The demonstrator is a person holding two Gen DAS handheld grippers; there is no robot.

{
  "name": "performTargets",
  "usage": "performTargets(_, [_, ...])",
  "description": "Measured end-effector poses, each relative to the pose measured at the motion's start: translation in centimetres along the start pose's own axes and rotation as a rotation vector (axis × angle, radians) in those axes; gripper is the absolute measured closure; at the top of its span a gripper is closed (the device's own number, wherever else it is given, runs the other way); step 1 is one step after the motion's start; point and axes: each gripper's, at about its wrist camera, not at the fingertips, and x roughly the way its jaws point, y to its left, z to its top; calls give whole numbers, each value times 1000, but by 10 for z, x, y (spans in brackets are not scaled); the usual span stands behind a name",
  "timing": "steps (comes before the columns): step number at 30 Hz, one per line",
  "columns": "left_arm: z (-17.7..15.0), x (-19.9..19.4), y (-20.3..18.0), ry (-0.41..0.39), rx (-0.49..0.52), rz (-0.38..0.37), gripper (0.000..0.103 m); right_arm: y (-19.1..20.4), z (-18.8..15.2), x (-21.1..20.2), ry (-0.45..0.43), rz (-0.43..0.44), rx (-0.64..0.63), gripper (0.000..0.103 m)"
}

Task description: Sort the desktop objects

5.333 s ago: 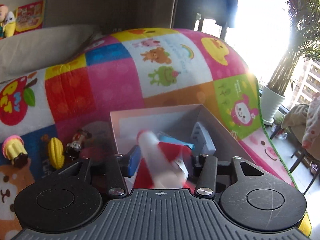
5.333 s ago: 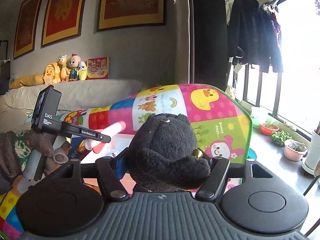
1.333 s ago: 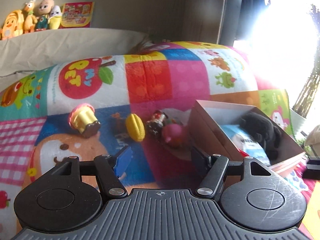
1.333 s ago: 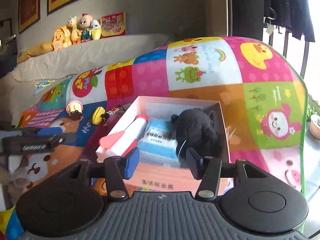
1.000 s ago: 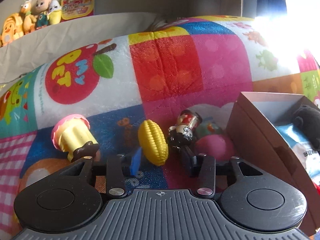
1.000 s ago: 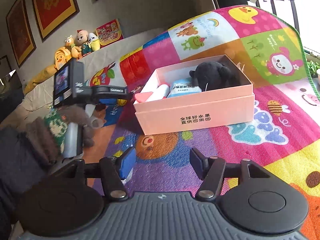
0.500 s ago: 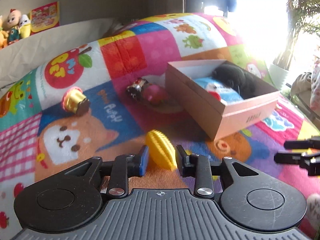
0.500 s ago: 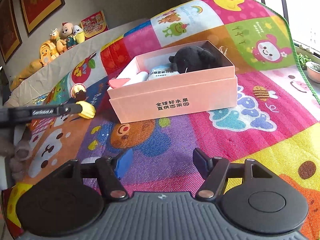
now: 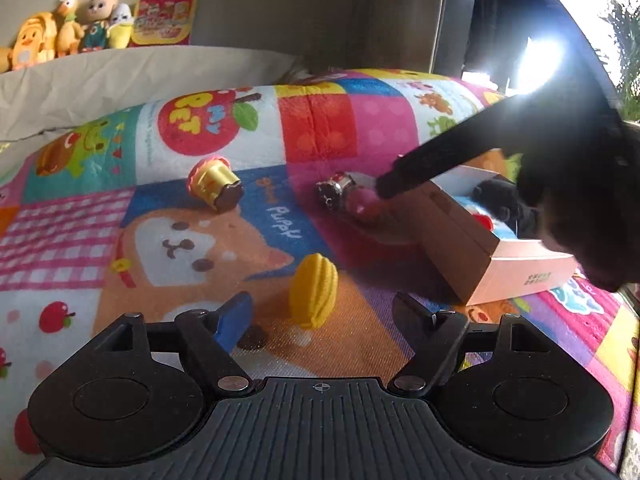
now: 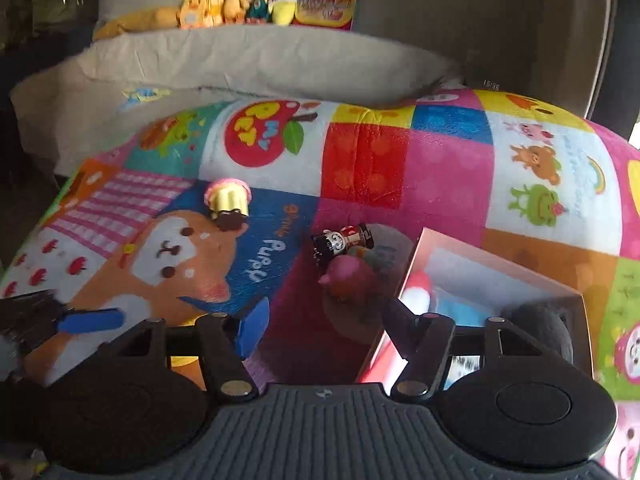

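Black ribbed gripper [image 9: 322, 306], blue pad, silver screws.

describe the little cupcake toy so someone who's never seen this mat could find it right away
Start at the pink box on the colourful play mat, then look far left, past the small figurine and pink toy. The cupcake toy lies tipped over by the blue "puppy" patch, alone among its neighbours in having a yellow cup, pink frill and brown end.

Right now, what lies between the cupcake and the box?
In the right wrist view, a small figurine and a pink toy lie between the cupcake and the box.
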Motion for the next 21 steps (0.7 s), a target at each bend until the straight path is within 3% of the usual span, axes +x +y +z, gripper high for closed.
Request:
performTargets(3, [-3,5,3,-1,-18,-12,17,16,22,52,98,-96,-80,44])
performTargets(6, [-4,2,8,-20,-44,-28,13,22,29,90,208,-131,-108,44])
performTargets(8, [-3,3,9,-15,-53,-34,13,26,29,102,231,-150,-161,58])
performTargets(11, [-2,5,12,3,-71,-35,11,29,27,100,208,-176,-205,65])
performTargets(14, [-1,7,15,11,-76,-9,11,16,25,68,146,-121,-123,67])
performTargets(16, [3,8,15,3,-37,39,11,4,13,28,91,-21,-69,67])
performTargets(19, [10,16,19,12,-14,78,18,-16,-22,-39,32,124,-10,67])
performTargets(21, [14,24,20,33,-1,91,23,-26,-50,-74,8,174,7,67])
